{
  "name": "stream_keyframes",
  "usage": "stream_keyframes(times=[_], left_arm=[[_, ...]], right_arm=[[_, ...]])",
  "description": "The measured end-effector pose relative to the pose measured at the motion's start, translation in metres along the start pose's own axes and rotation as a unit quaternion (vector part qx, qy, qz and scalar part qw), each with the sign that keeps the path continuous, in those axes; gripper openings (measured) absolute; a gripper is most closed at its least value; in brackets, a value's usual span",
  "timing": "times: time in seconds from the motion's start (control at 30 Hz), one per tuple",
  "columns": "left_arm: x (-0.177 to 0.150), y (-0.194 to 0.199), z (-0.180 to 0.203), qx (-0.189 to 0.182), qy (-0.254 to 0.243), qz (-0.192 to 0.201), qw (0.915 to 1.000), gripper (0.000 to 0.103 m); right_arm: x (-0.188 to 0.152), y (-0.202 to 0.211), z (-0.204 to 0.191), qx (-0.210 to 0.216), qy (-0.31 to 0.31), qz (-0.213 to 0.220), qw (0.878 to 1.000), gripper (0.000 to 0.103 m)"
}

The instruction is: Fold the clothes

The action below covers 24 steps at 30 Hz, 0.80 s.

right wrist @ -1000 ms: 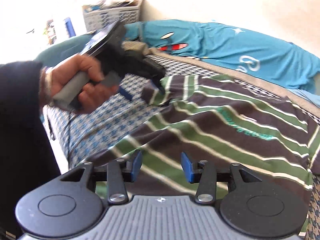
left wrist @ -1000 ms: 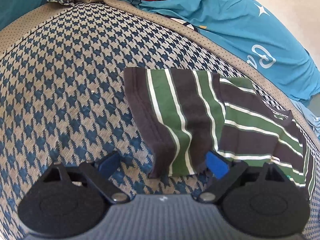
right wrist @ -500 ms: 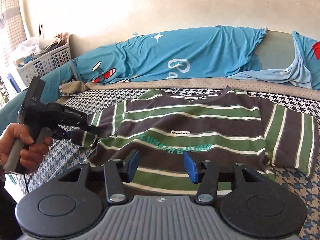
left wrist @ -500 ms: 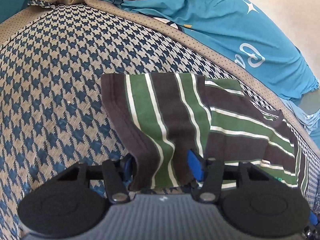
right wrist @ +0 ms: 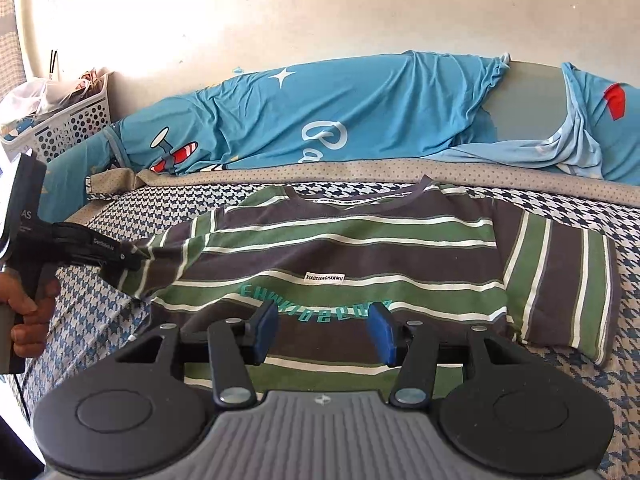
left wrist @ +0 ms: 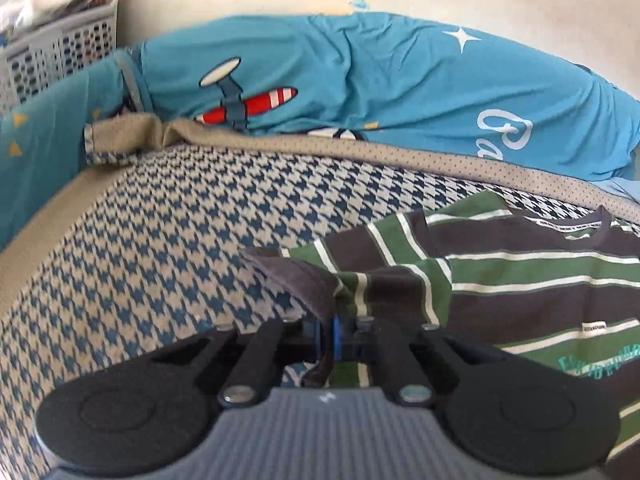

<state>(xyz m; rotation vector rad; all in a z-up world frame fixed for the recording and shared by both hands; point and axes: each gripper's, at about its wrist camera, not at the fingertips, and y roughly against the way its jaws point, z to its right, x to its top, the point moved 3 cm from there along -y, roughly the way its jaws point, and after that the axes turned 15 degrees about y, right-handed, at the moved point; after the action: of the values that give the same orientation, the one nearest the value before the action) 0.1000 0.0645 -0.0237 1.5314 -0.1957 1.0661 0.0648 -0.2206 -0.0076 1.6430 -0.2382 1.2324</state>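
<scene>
Now clamped on striped shirt (left wrist: 520,280) sleeve – left gripper (left wrist: 327,334), right gripper (right wrist: 323,330) half-open, houndstooth bed (left wrist: 160,220)

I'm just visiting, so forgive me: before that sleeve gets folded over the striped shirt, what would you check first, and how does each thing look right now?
1. Left gripper shut on the sleeve: ok.
2. Sleeve lifted off the houndstooth cover: ok.
3. Striped shirt body lying flat: ok.
4. Right gripper open, holding nothing: ok.
5. Other sleeve spread flat: ok.
6. Grip firm enough not to slip: cannot tell.
</scene>
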Motion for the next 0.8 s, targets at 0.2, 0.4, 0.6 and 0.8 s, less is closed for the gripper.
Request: stream_keyframes(times=[0.2, 0.4, 0.6, 0.8], left_arm=[[0.003, -0.02, -0.016, 0.059, 0.018, -0.036, 0.9975, 0.005], [-0.002, -0.027, -0.019, 0.075, 0.009, -0.04, 0.9963, 0.005], [0.005, -0.033, -0.017, 0.087, 0.016, -0.029, 0.9957, 0.005], [0.004, -0.041, -0.033, 0.112, 0.076, -0.087, 0.987, 0.036]], right_arm=[[-0.005, -0.003, 0.013, -0.018, -0.024, -0.019, 0.999, 0.049], [-0.01, 0.0, 0.045, -0.054, -0.068, -0.035, 0.996, 0.049], [-0.015, 0.016, 0.088, -0.1, -0.1, -0.032, 0.989, 0.049], [-0.024, 0.026, 0.142, -0.163, -0.134, -0.05, 0.976, 0.054]])
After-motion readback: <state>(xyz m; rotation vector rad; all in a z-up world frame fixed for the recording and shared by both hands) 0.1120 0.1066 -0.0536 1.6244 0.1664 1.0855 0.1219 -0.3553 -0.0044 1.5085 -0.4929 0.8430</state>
